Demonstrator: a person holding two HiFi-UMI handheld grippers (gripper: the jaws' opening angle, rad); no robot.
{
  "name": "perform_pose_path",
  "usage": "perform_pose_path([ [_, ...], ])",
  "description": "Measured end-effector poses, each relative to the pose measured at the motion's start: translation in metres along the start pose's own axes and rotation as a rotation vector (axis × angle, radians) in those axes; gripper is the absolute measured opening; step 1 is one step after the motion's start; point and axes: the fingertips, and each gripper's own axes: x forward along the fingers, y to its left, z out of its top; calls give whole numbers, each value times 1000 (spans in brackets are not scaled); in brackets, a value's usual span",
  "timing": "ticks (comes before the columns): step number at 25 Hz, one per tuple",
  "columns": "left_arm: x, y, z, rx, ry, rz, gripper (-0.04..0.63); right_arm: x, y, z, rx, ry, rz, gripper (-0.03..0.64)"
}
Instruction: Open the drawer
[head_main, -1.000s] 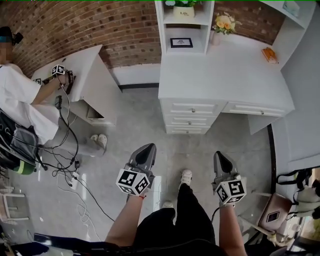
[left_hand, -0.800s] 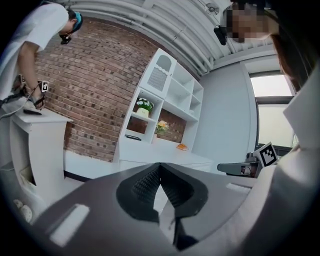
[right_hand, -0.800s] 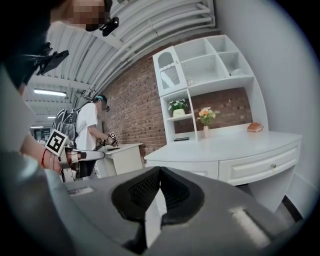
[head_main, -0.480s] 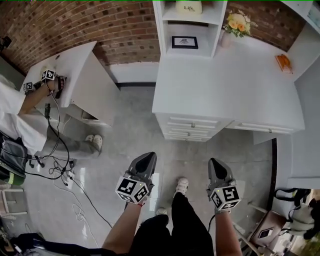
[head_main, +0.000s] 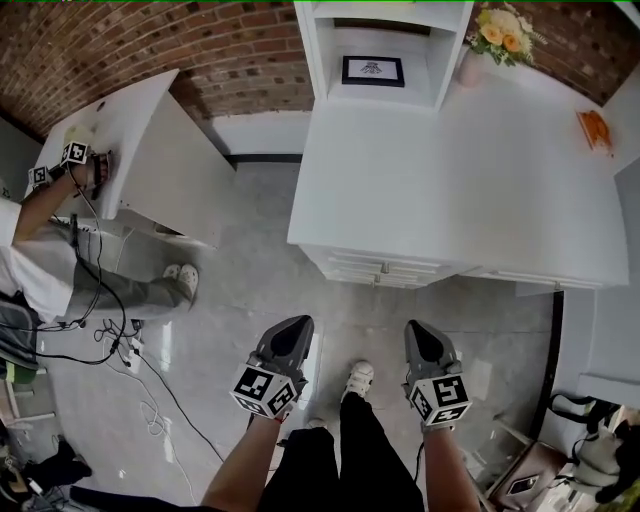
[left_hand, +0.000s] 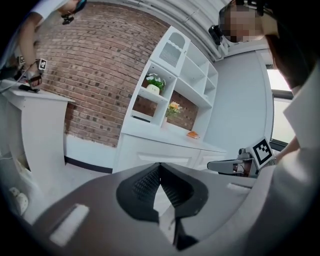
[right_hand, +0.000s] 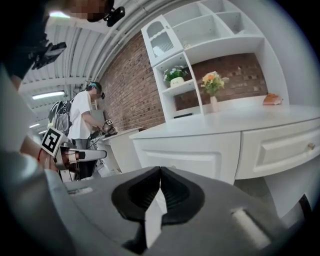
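My left gripper and right gripper are grey shells that narrow to a point, with black ribbed pads inside. Each one carries a white cube with black square markers. I wear black trousers and a white shoe. Something thin and red sits at my left wrist.

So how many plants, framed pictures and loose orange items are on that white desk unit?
Plants: 2, a potted plant and a vase of flowers
Framed picture: 1
Orange item: 1
Total: 4
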Motion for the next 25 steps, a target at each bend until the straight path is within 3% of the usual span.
perform_pose_path([
  [10, 57, 17, -17, -43, -70, 28, 3, 60, -16, -32, 39, 7, -14, 29],
  [25, 126, 56, -35, 4, -126, -3, 5, 130, -32, -42, 93, -79, -94, 81],
])
